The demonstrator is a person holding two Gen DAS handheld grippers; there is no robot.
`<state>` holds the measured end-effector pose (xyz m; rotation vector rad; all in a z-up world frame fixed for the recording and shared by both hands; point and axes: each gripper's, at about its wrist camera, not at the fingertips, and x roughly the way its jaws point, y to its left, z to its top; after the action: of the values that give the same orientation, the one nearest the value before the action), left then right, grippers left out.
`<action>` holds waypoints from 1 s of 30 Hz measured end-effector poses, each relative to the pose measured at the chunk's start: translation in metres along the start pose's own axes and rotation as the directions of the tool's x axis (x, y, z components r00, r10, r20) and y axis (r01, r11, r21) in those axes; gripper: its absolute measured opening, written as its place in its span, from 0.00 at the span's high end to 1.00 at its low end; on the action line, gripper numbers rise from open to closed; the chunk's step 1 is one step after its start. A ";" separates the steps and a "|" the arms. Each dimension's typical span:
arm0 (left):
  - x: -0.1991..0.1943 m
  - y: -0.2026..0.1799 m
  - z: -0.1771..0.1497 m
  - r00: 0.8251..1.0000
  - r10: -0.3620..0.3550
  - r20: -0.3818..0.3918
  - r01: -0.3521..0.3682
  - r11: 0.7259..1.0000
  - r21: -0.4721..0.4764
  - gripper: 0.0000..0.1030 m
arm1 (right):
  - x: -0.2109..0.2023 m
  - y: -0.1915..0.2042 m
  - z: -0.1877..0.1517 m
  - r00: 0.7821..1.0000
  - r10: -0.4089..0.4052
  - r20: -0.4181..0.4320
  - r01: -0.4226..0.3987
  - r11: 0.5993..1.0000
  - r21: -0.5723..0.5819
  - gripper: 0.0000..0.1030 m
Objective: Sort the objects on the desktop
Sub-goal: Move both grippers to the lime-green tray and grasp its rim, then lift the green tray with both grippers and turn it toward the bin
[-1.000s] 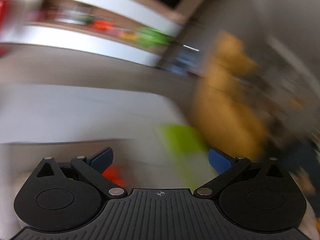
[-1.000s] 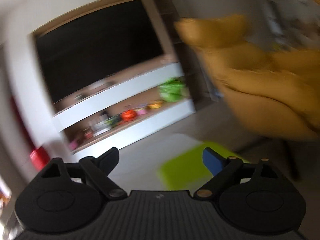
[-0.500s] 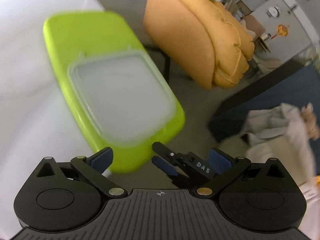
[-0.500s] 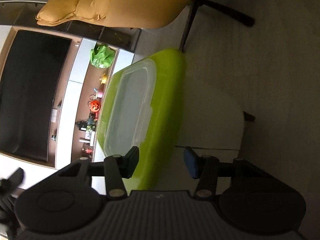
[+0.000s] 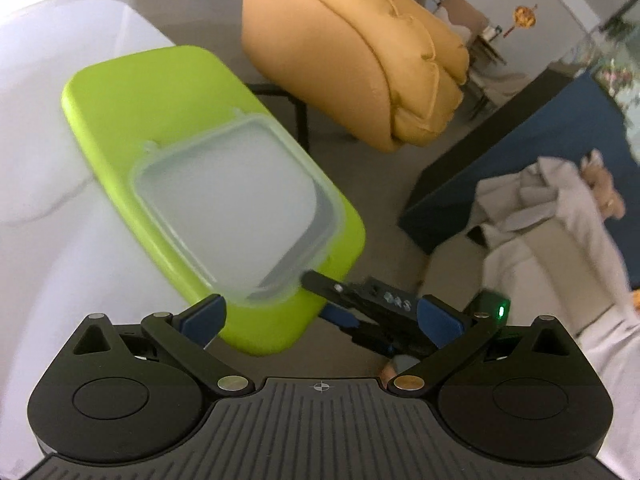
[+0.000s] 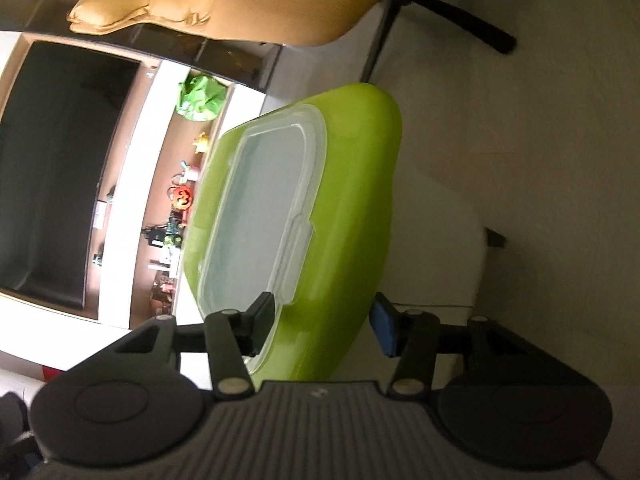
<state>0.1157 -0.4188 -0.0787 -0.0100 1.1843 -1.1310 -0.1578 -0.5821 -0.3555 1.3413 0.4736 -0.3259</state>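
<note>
Lime-green tray (image 5: 132,92): a smooth plastic slab with rounded corners is seen on the white table (image 5: 44,168); in the left wrist view its long axis runs from the upper left of the frame down to the lower centre, and its near end overhangs the table edge.
Translucent lid (image 5: 232,200): a frosted, rounded-square plastic lid is laid flat on the near half of the tray, its two small tabs pointed toward the upper left of the frame.
Same pair, right wrist view: the tray (image 6: 352,208) is shown rolled on its side, with the long axis running from the top centre down to the bottom centre; the lid (image 6: 264,208) is seen on its left face, a clip tab turned to the right.
Left gripper (image 5: 320,316): its jaws are spread wide, and nothing is held between them; it is kept over the tray's near end.
Right gripper (image 6: 322,324): the tray's near edge and the lid's corner are bracketed by its parted jaws; whether the pads press on them cannot be told.
Yellow armchair (image 5: 352,52): it is seen in the upper centre of the left wrist view, beyond the table.
</note>
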 end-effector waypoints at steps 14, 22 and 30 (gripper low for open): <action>-0.006 0.061 0.002 0.979 -0.202 0.039 0.206 0.948 -0.242 0.00 | 0.018 -0.030 -0.040 0.951 0.224 0.214 -0.243 0.968 0.066 0.55; -0.007 0.110 0.002 0.921 -0.303 0.247 0.382 0.829 -0.408 0.00 | -0.056 0.029 -0.021 0.916 0.245 0.318 -0.253 0.967 -0.017 0.77; 0.052 0.116 0.023 0.944 -0.285 0.166 0.330 0.824 -0.460 0.00 | -0.067 0.043 -0.025 0.924 0.370 0.098 -0.372 0.928 -0.002 0.80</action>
<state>0.2082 -0.4095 -0.1686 -0.6556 1.3899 -1.0683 -0.1980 -0.5514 -0.2896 1.3931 0.1279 -0.0791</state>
